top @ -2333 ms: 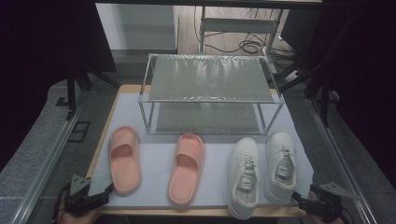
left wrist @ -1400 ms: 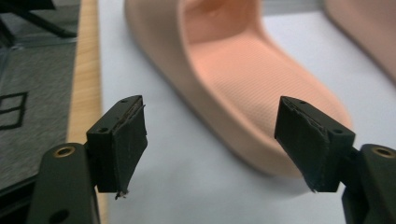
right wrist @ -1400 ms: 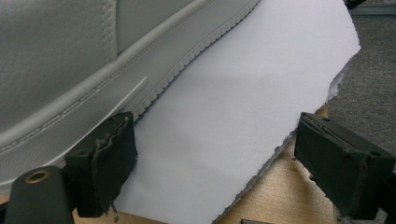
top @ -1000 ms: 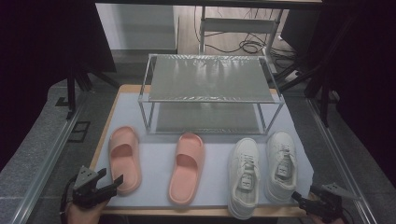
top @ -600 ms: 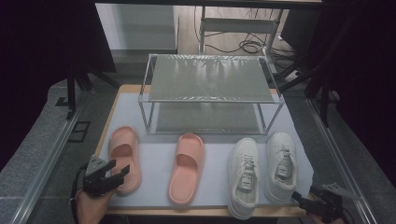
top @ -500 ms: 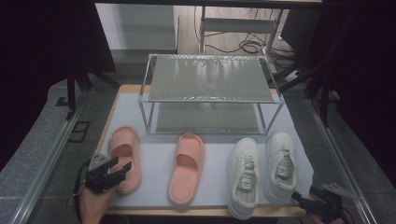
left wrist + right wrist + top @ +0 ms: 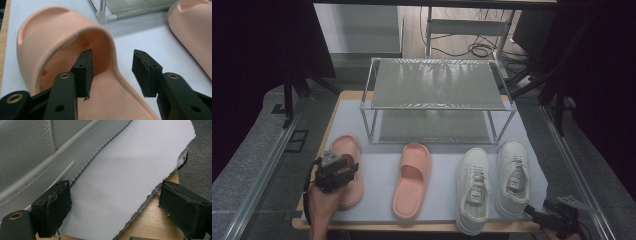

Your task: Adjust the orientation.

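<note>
A pink slipper (image 7: 344, 147) lies at the left of the white mat (image 7: 442, 150), and its mate (image 7: 412, 180) lies toward the middle. My left gripper (image 7: 339, 170) sits over the left slipper's heel half. In the left gripper view, the gripper (image 7: 112, 72) straddles the slipper's (image 7: 62, 32) right side. One pad (image 7: 85, 72) is inside under the strap and the other is outside over the mat. Its jaws have just been closing, but gaps still show and nothing is pressed. My right gripper (image 7: 537, 215) (image 7: 113, 207) stands open at the mat's near right corner, beside a white sneaker's sole (image 7: 37, 150).
A pair of white sneakers (image 7: 474, 187) (image 7: 513, 175) stands right of the slippers. A two-shelf metal rack (image 7: 437, 85) stands behind the shoes, and one of its legs (image 7: 102, 15) is just past the left slipper. The wooden table edge (image 7: 155, 220) shows under the mat's torn border.
My left gripper has moved forward from the table's near left corner onto the left slipper, and its jaws have narrowed. The right gripper and all shoes have stayed put.
</note>
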Motion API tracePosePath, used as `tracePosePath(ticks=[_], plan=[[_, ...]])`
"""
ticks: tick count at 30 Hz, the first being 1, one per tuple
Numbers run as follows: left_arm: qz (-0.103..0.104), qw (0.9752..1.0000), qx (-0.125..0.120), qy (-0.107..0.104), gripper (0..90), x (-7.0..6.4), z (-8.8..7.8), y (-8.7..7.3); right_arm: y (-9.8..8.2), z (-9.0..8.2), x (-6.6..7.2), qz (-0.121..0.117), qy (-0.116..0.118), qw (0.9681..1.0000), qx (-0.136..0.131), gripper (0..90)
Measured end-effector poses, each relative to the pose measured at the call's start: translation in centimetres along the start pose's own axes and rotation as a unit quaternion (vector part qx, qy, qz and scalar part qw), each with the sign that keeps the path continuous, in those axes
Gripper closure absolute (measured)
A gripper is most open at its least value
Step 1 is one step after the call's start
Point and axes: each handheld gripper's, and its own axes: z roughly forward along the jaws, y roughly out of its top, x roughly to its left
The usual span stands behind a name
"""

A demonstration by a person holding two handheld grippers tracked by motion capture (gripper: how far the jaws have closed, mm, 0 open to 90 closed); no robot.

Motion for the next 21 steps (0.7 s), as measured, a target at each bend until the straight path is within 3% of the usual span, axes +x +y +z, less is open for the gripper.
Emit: tracePosePath(ticks=[6, 10, 14, 21], plan=[[0.008, 0.9997, 0.014, 0.015, 60.6, -0.5, 1.2, 1.1, 0.0, 0.0, 0.0, 0.0, 0.0, 1.0, 0.0, 10.4], [0.002, 0.9995, 0.017, 0.027, 66.0, -0.5, 1.7, 1.3, 0.0, 0.0, 0.0, 0.0, 0.001, 1.0, -0.001, 10.4], [0.0, 0.9992, 0.018, 0.037, 73.2, -0.5, 1.6, 1.3, 0.0, 0.0, 0.0, 0.0, 0.001, 1.0, -0.002, 10.3], [-0.005, 0.999, 0.014, 0.043, 75.2, -0.3, 1.1, 1.4, 0.0, 0.0, 0.0, 0.0, 0.001, 1.0, -0.001, 10.3]])
